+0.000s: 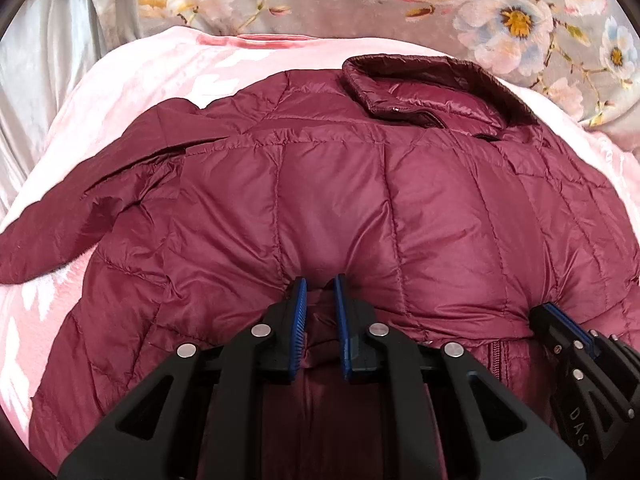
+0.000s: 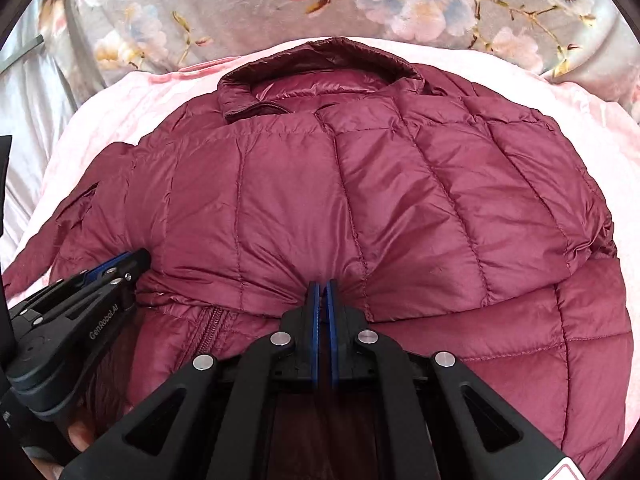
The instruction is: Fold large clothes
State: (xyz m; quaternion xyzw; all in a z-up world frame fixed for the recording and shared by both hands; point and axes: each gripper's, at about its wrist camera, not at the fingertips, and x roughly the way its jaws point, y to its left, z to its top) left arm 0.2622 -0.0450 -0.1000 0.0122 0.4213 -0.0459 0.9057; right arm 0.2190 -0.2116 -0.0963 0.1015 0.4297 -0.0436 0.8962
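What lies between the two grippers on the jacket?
A puffed fold of the maroon jacket and its zipper, seen in both wrist views, between left gripper and right gripper.

Maroon quilted puffer jacket lies spread out (collar farthest), lower edge folded upward.

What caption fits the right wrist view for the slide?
Right hand-held gripper pinches the maroon puffer jacket fold on the pink blanket.
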